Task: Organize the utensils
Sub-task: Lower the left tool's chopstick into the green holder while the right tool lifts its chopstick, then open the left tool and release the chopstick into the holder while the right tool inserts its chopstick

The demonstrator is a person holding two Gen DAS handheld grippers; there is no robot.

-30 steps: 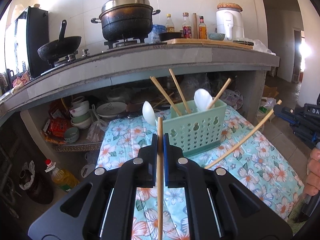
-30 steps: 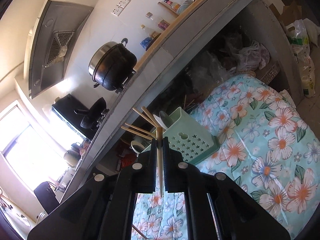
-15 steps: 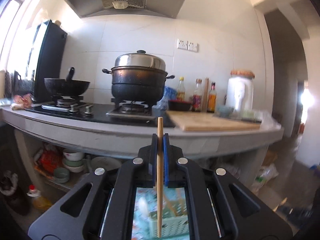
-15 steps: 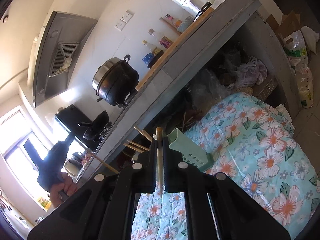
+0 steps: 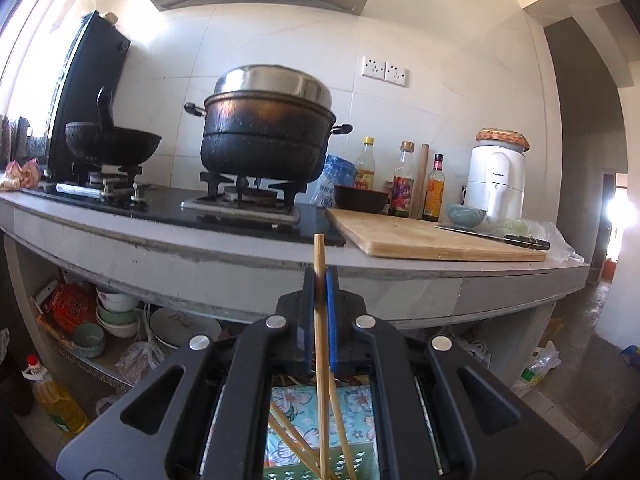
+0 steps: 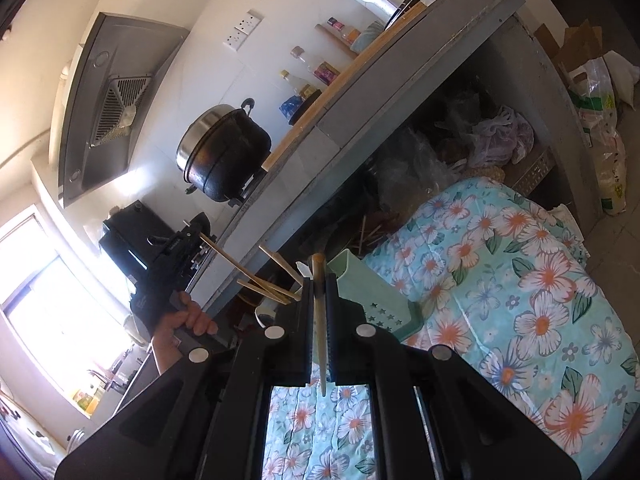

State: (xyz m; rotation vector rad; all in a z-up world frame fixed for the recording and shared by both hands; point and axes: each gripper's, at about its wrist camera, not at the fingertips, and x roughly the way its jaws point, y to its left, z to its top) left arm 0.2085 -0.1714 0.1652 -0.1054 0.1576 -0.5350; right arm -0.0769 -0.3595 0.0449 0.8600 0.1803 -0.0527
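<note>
Kitchen counter (image 5: 240,256) fills the left wrist view, with the floral cloth (image 6: 520,280) of the low table below it. On that cloth stands the green utensil holder (image 6: 360,284), probably set there within reach of both hands. The left gripper (image 5: 320,280) is clamped on a chopstick (image 5: 319,264) held upright above the holder, likely for dropping in. The right gripper (image 6: 319,284) pinches another chopstick (image 6: 318,272) beside it. Only the right view shows the holder's outside and the left hand (image 6: 188,320); the left view glimpses its contents.

The utensil holder (image 6: 362,294) is mint green with star cutouts, on a turquoise cloth (image 6: 520,300) with white-and-orange flowers. The chopstick (image 5: 320,320) is pale wood; the pot (image 5: 266,148) is black under a silver lid.
</note>
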